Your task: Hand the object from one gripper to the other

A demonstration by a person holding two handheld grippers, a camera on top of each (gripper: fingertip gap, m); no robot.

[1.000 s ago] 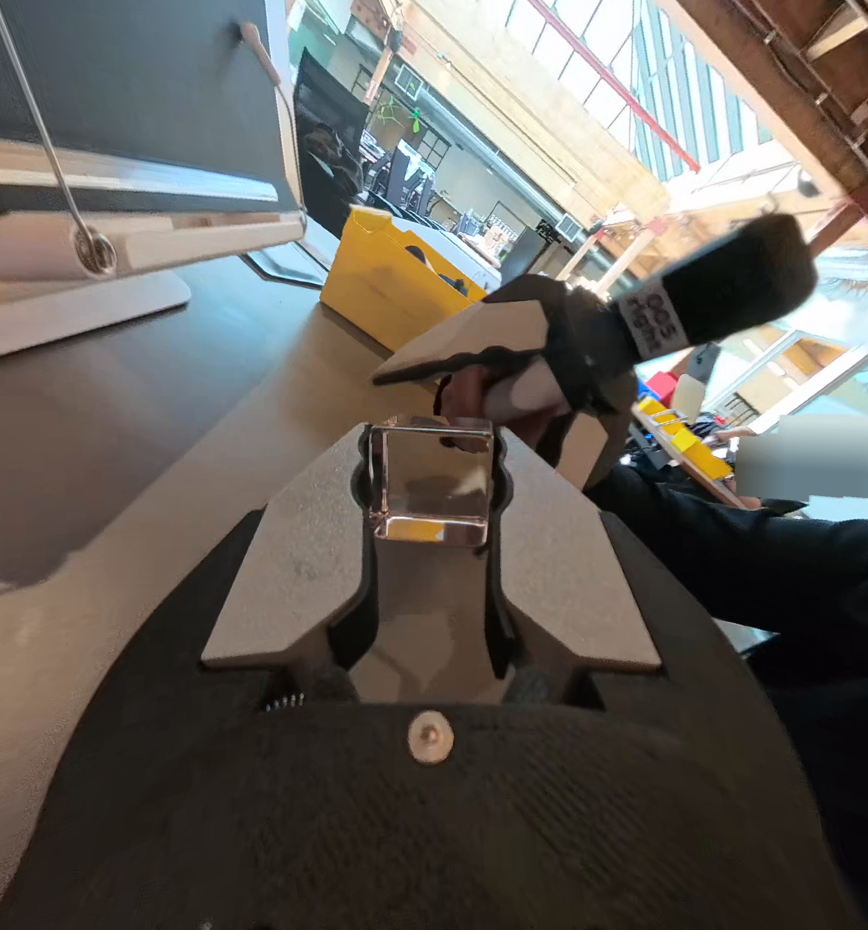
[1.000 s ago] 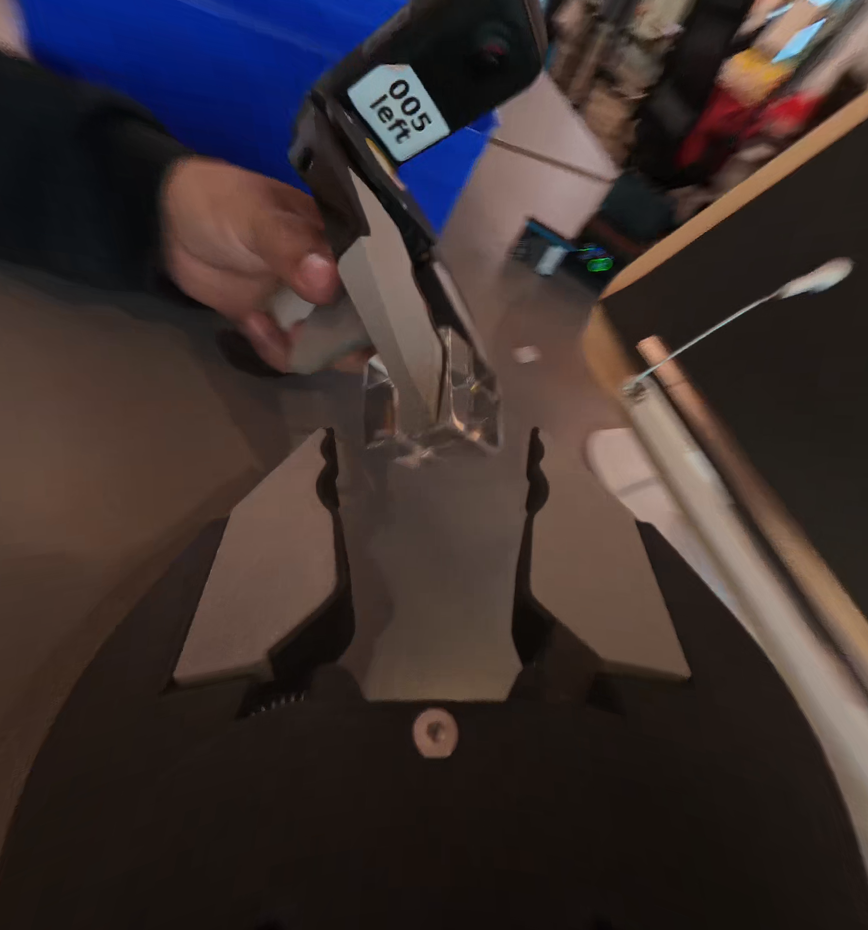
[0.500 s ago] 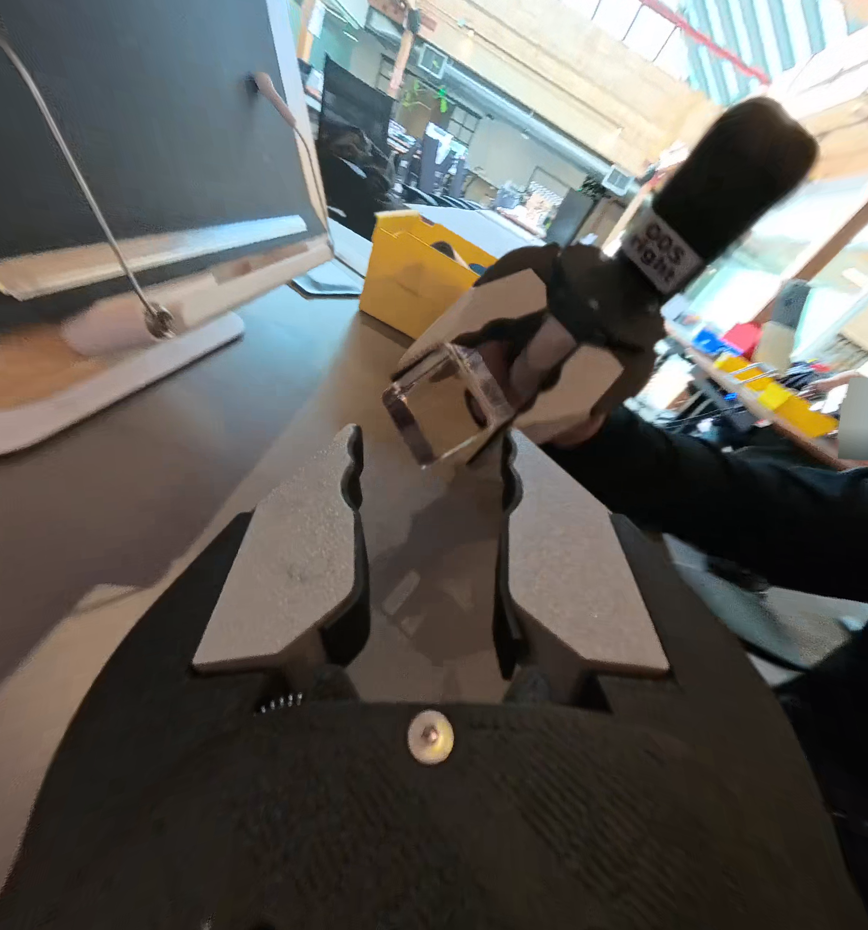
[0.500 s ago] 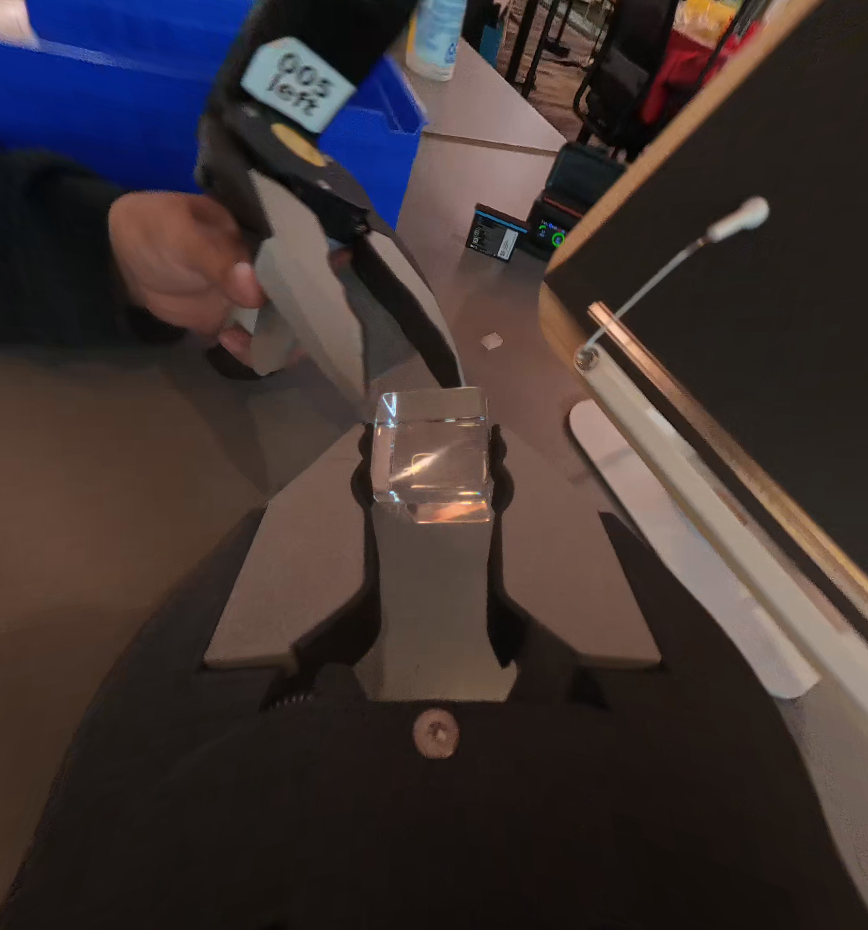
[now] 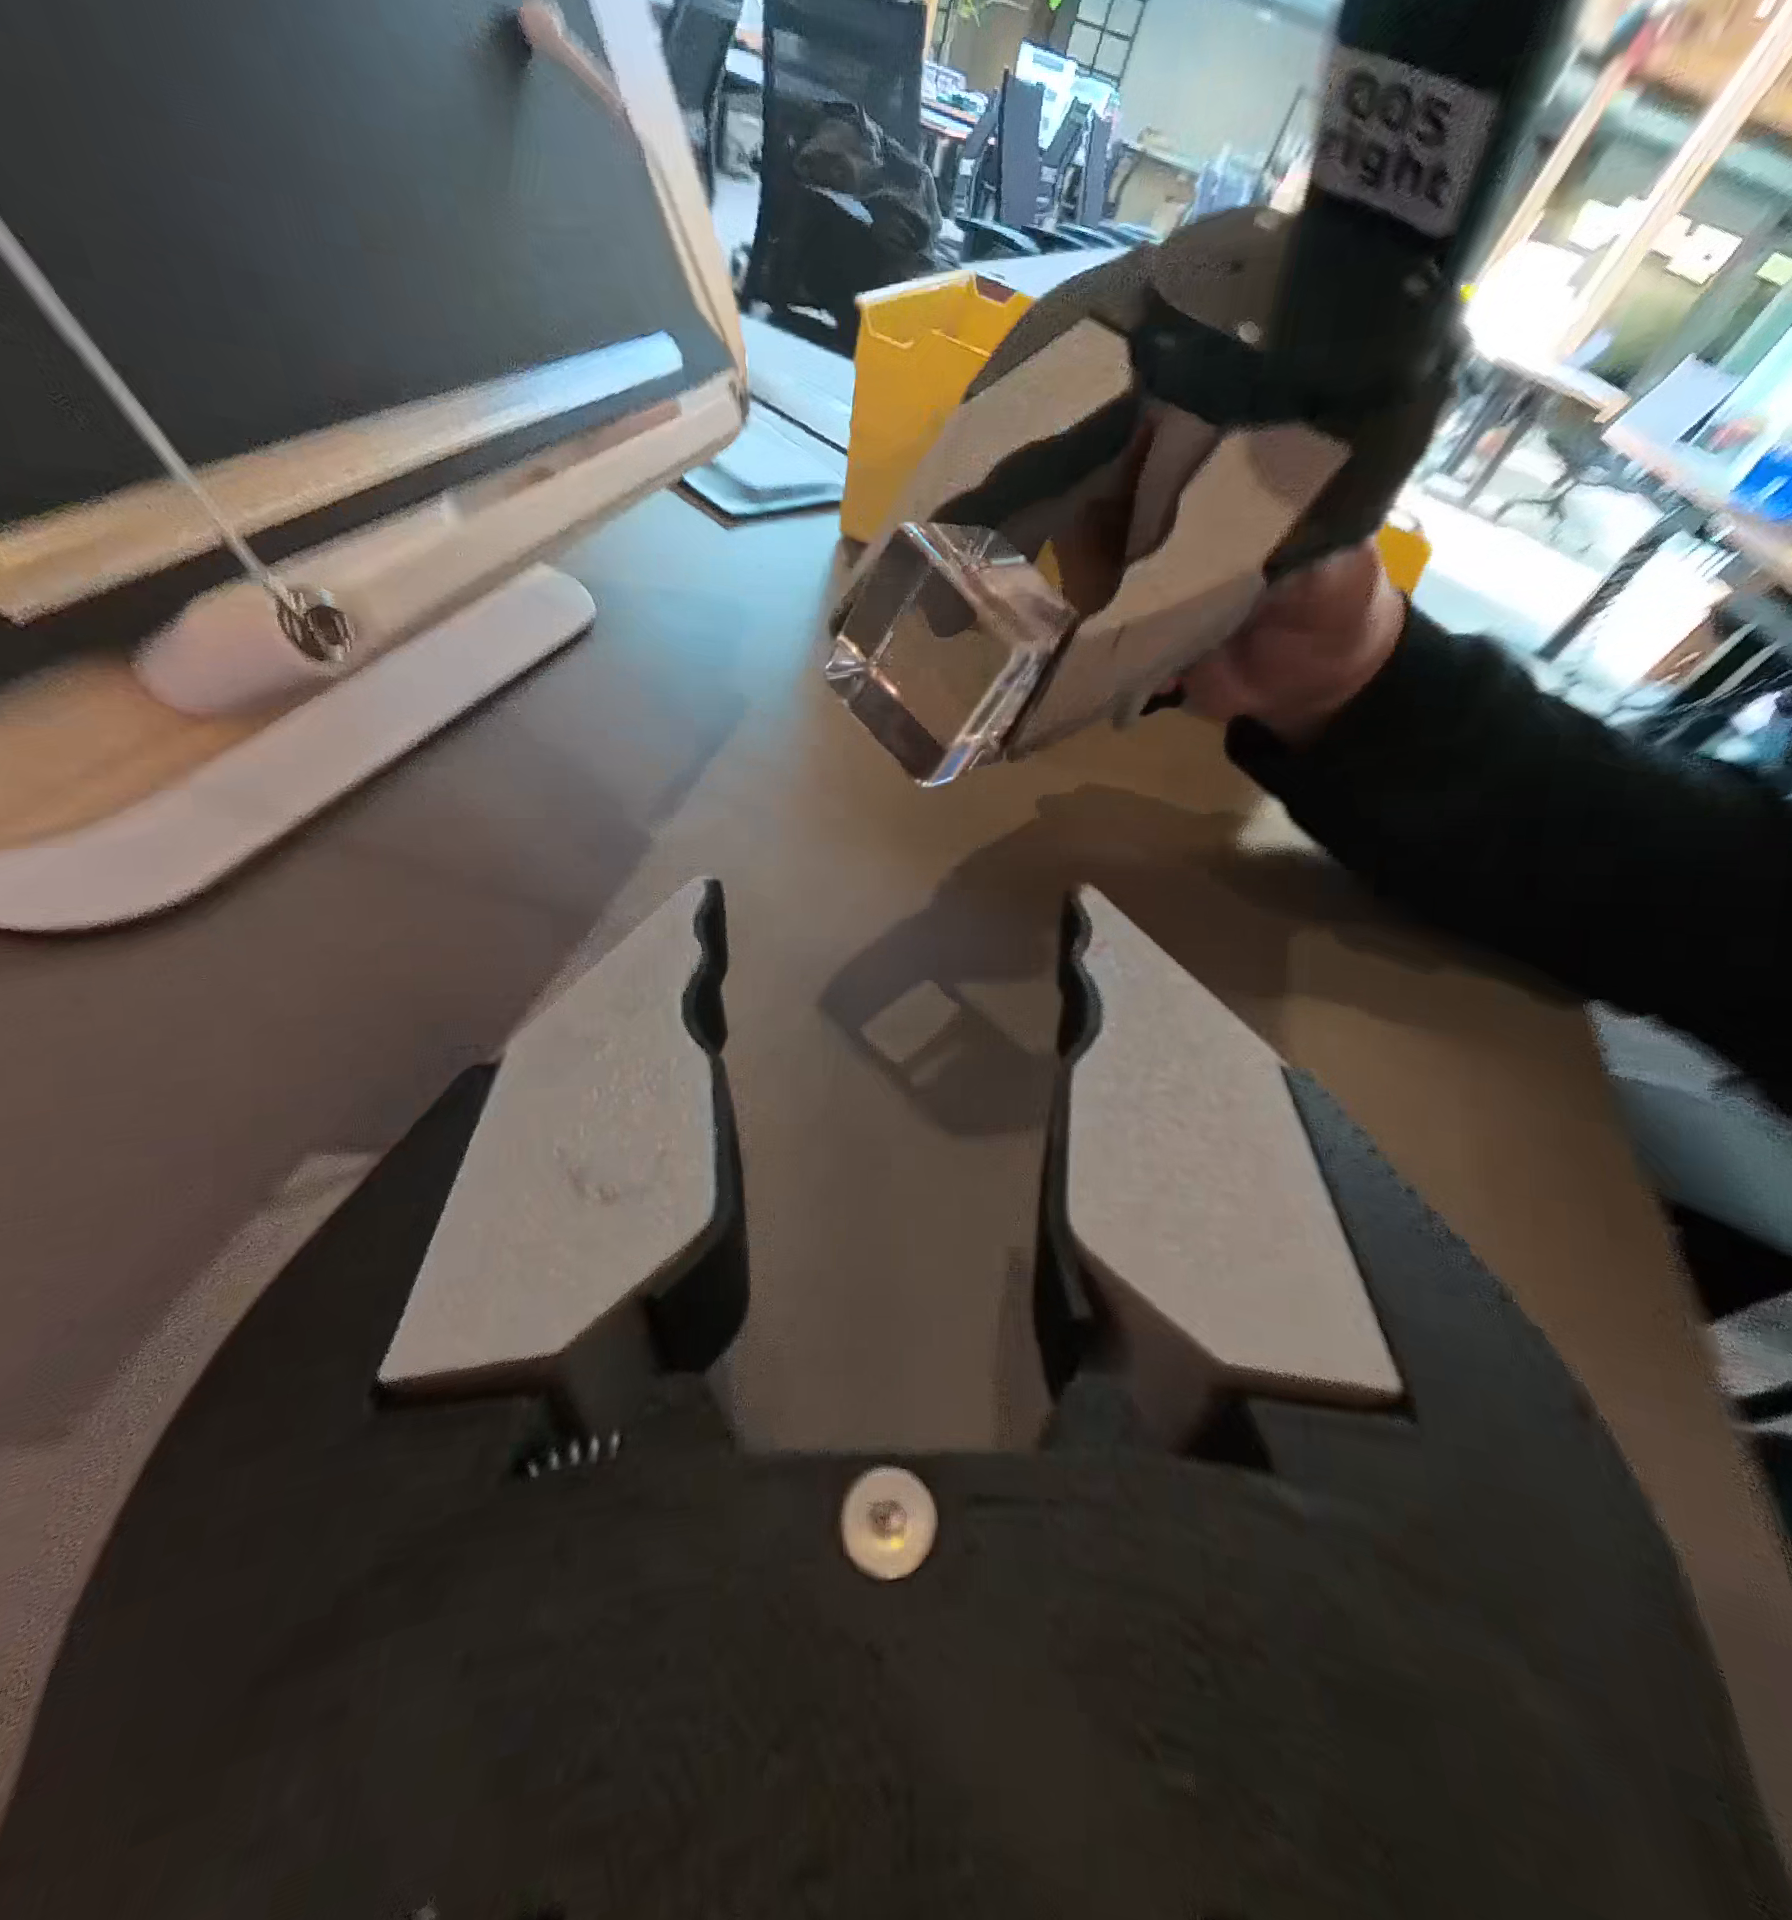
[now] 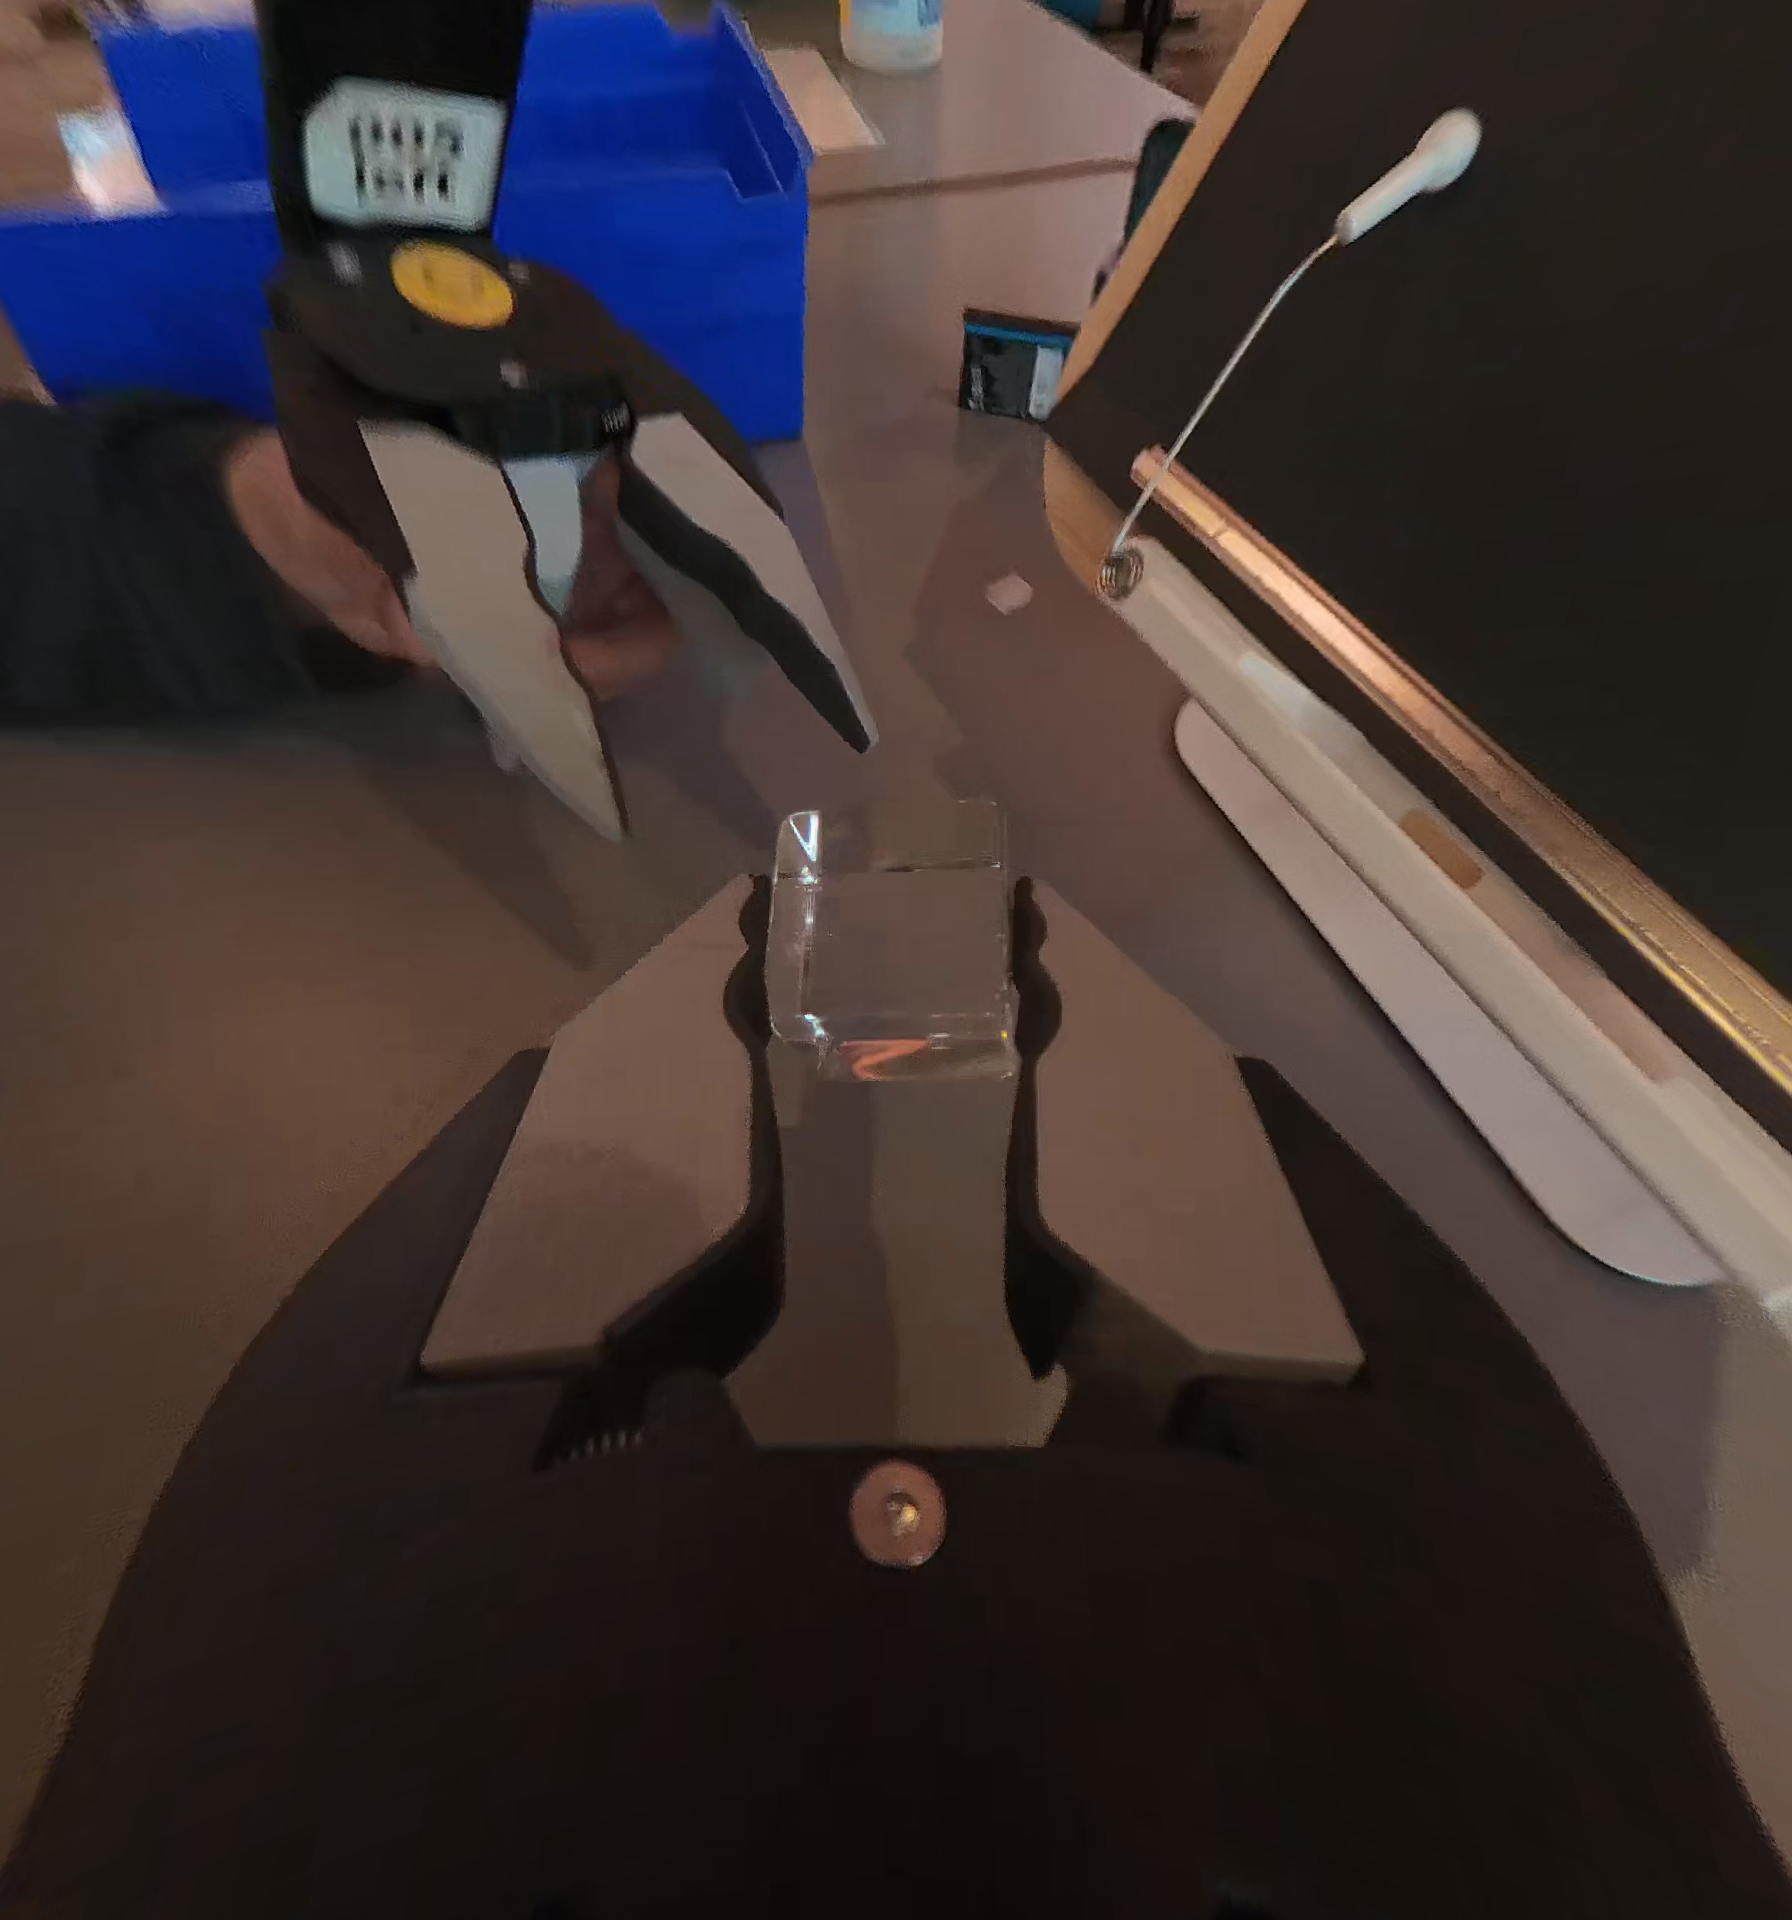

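Right hand-held gripper (image 6: 892, 966): clamped on a clear cube (image 6: 892, 951), which sits between the two grey fingertips, touching both, held in the air above the worktop (image 6: 196, 987). In the left wrist view the same cube (image 5: 944, 655) shows at the tip of the right hand-held gripper (image 5: 985, 665), tilted, one corner pointing down; its shadow falls on the worktop (image 5: 767, 748) below. A hand (image 5: 1297, 655) in a dark sleeve grips that tool's handle.

Left hand-held gripper (image 5: 887, 935): fingers spread apart, nothing between them, only bare worktop seen through the gap. In the right wrist view the left hand-held gripper (image 6: 736, 779) hangs fingertips-down w/ a wide gap, near the cube but apart from it, up and to the left of it. A second hand (image 6: 352, 582) holds it from behind.

Surroundings: dark board on a white stand (image 6: 1443, 935) at the right of the right wrist view, w/ a thin wire rod (image 6: 1235, 343) rising from its ledge; blue bin (image 6: 663, 208) behind the left tool. Yellow bin (image 5: 913, 384) behind the right tool in the left wrist view. Both views are blurred at the edges.
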